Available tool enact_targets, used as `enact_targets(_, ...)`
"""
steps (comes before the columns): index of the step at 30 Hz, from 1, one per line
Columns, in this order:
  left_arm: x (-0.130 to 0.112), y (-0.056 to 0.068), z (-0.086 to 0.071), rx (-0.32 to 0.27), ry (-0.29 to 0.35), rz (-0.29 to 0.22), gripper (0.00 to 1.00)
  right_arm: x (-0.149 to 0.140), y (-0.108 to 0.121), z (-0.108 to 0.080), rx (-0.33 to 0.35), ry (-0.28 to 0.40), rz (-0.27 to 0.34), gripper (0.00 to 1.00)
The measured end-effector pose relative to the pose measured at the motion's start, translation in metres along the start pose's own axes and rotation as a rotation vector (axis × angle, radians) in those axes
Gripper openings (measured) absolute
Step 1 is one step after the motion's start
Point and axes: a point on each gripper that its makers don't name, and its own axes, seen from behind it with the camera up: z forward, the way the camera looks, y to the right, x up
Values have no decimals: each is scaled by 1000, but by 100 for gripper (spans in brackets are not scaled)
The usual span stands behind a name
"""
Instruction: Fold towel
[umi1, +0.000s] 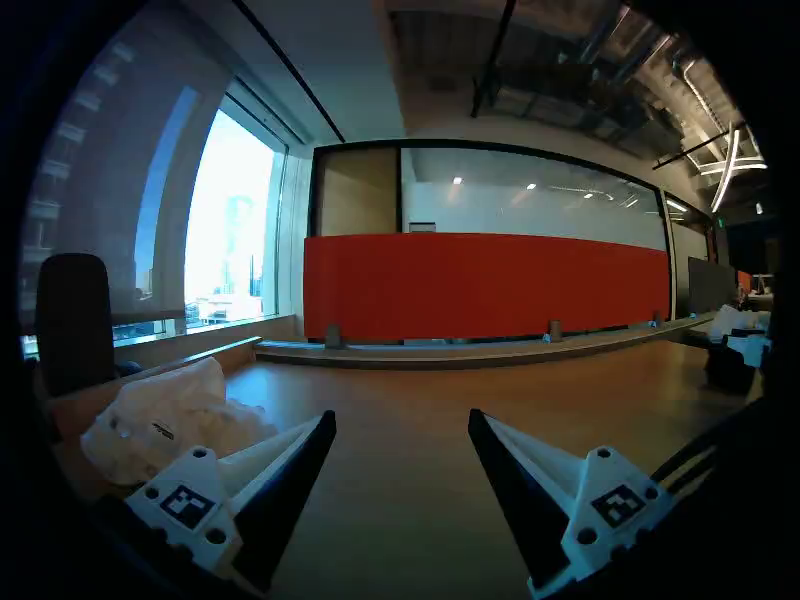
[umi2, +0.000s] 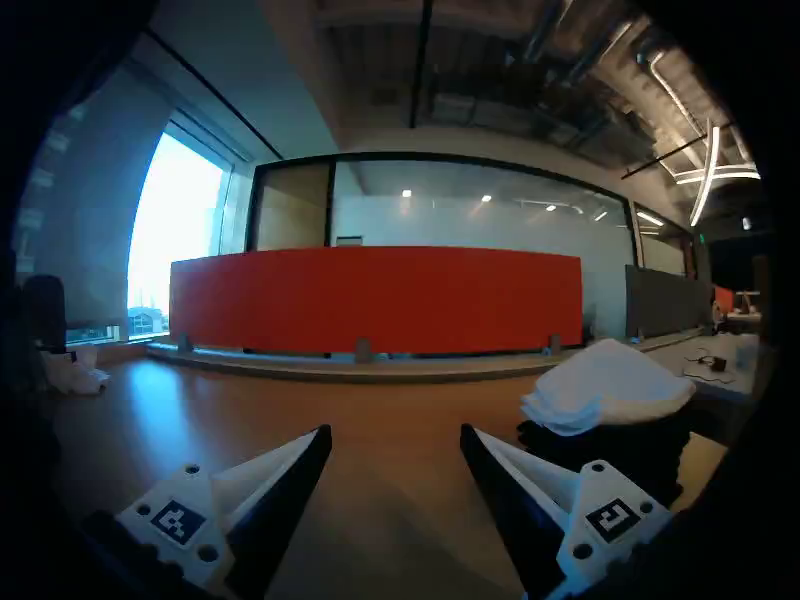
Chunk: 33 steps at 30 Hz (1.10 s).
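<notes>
A crumpled white towel (umi1: 170, 415) lies on the wooden table at the left in the left gripper view, just beyond the left finger. My left gripper (umi1: 402, 430) is open, nothing between its fingers. In the right gripper view a folded white towel (umi2: 608, 392) rests on top of a dark stack (umi2: 620, 445) at the right, just past the right finger. My right gripper (umi2: 396, 443) is open and holds nothing. The crumpled white towel (umi2: 72, 376) shows small at the far left of that view.
A wooden table (umi1: 420, 400) stretches ahead to a red divider panel (umi1: 480, 285) along its far edge. A dark chair back (umi1: 72, 320) stands at the left by the window. Dark and white items (umi1: 738, 350) sit at the far right.
</notes>
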Motion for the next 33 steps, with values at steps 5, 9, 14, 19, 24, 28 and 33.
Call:
enact_targets(5,0,0,0,0,0,0,98,0,-1,-1,3,1,0,99)
enact_targets(9,0,0,0,0,0,0,98,1,-2,-1,8,1,0,99)
enact_targets(14,0,0,0,0,0,0,98,1,-4,-1,16,1,1,99)
enact_targets(19,0,0,1,0,0,0,98,1,-4,-2,16,1,1,99)
enact_targets(24,0,0,1,0,0,0,98,1,-4,-2,16,1,1,99)
enact_targets(28,1,0,0,0,-1,0,98,1,-4,-2,16,1,1,99)
enact_targets(33,3,-1,0,0,-1,0,98,1,-4,-2,16,1,1,99)
